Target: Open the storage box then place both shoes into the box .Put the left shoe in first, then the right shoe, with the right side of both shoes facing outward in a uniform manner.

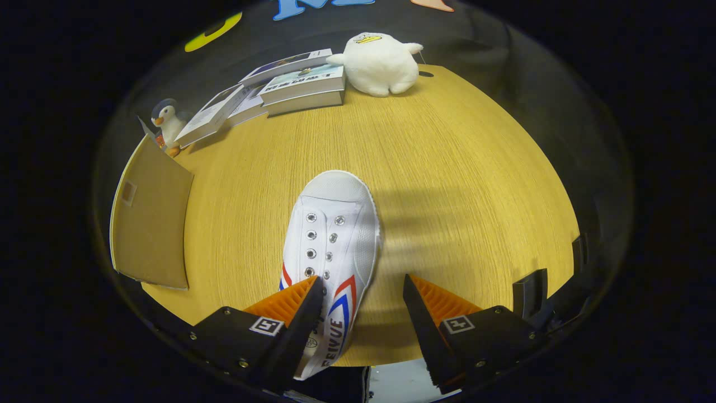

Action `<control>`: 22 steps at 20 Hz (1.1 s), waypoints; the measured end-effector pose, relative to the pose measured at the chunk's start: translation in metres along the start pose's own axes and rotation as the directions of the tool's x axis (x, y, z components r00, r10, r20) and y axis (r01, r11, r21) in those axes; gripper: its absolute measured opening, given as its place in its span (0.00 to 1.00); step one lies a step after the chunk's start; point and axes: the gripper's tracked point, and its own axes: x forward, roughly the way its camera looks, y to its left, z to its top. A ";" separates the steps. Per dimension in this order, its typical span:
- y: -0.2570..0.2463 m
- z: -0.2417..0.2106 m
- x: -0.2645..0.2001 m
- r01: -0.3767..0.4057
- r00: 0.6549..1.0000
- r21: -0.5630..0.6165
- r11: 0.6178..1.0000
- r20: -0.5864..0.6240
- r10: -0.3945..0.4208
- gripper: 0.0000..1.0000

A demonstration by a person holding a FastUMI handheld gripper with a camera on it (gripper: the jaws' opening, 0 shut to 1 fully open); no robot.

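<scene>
Wooden table (447,168) bears shoe (333,235), books (305,84), plush duck (380,62), penguin (166,124), cardboard flap (151,218).

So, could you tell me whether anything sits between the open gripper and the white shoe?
Nothing visible does. The gripper is open, and the white shoe lies directly between and just ahead of its fingers on the wooden table.

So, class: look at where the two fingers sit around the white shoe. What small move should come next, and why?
Probably close the gripper on the white shoe. The fingers stand open; the left one already overlaps the shoe's lacing side, while the right one is apart from it over bare table. Closing should clamp the shoe's side so it can be carried toward the cardboard flap beside the fingers.
</scene>
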 end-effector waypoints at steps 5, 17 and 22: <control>0.006 -0.001 0.004 -0.013 1.000 0.022 1.000 -0.021 0.013 0.53; 0.002 0.006 -0.008 -0.053 0.999 0.194 0.979 -0.001 0.055 0.01; 0.023 0.027 -0.034 -0.095 0.995 0.184 0.978 0.040 0.089 0.01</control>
